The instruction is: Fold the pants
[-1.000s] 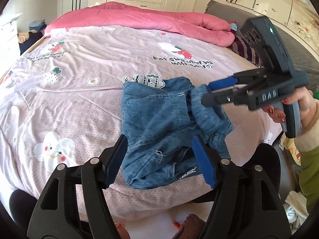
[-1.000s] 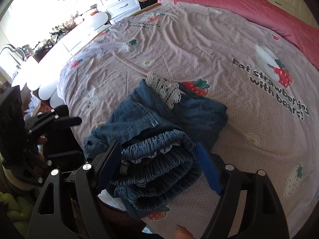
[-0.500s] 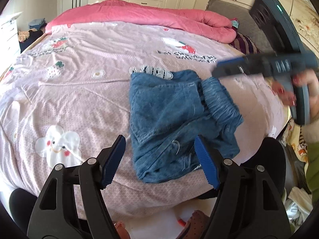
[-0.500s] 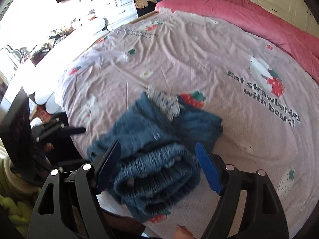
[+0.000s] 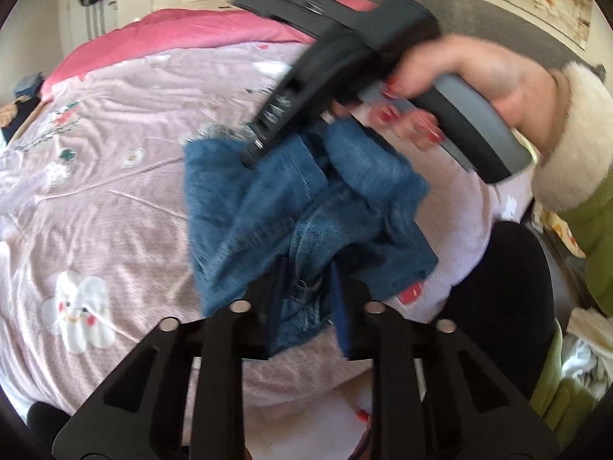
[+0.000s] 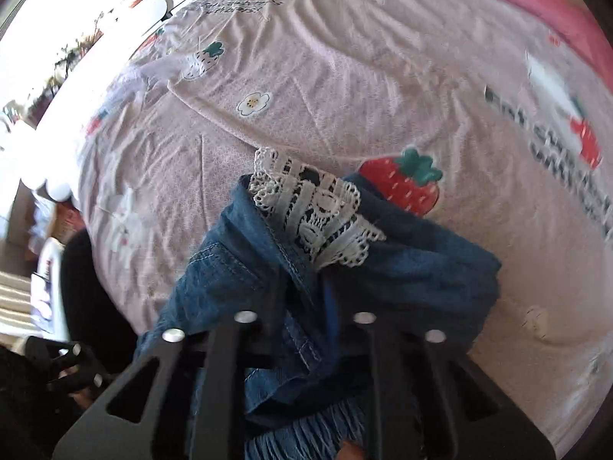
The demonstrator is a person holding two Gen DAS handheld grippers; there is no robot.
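The blue denim pants (image 5: 268,207) lie bunched near the front edge of the bed, their white lace trim (image 6: 314,207) at the far side. My left gripper (image 5: 306,299) has its jaws closing tight on the near edge of the denim, pads pressing a fold. My right gripper (image 6: 302,306) is likewise closing on the pants (image 6: 421,280), pinching a seam just below the lace. In the left wrist view the right gripper (image 5: 249,159) points down onto the far left part of the pants, held by a hand (image 5: 479,73) with red nails.
The pink printed sheet (image 5: 115,191) covers the bed, with a rolled pink duvet (image 5: 172,34) at the far side. A black rounded object (image 5: 505,287) stands by the bed edge on the right. White furniture (image 6: 38,76) lines the wall beyond the bed.
Both grippers stood open above the pants; both have dropped onto the denim and shut on it. The right gripper swung left across the pants towards the lace end.
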